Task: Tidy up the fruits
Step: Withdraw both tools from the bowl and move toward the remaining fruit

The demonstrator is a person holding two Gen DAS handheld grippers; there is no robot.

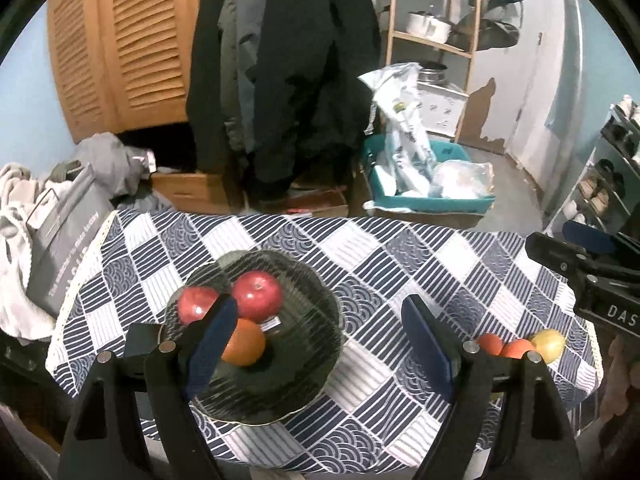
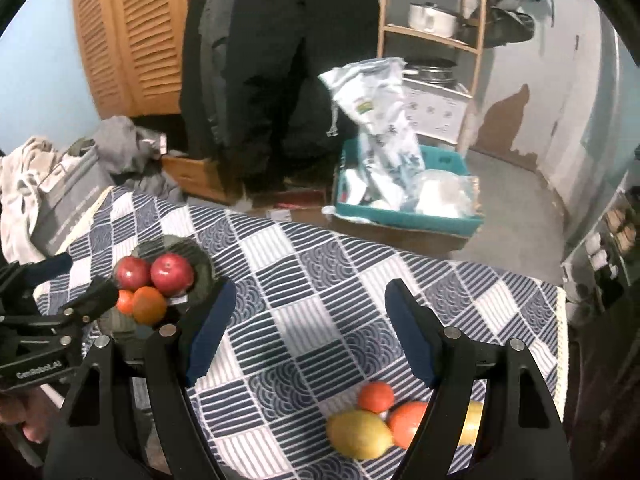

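Right of the glass bowl (image 2: 200, 268), well apart: loose oranges (image 2: 375, 397) and lemon (image 2: 359, 434) awaiting transfer; right gripper (image 2: 308, 332) and left gripper (image 1: 320, 344) spread, empty; next, a descent onto one fruit.

The tablecloth (image 1: 384, 264) was a navy-and-white check of striped and wave-patterned squares. A dark green ribbed glass plate (image 1: 304, 292) held two red apples (image 1: 257, 295), with an orange (image 1: 245, 342) at their 6 o'clock. At 3 o'clock of the plate lay a yellow lemon (image 2: 360, 434) and two oranges (image 2: 375, 397). Both grippers were black with navy pads (image 2: 410, 340). Behind stood a teal bin (image 2: 404, 216) and orange-brown louvred doors (image 1: 132, 36).
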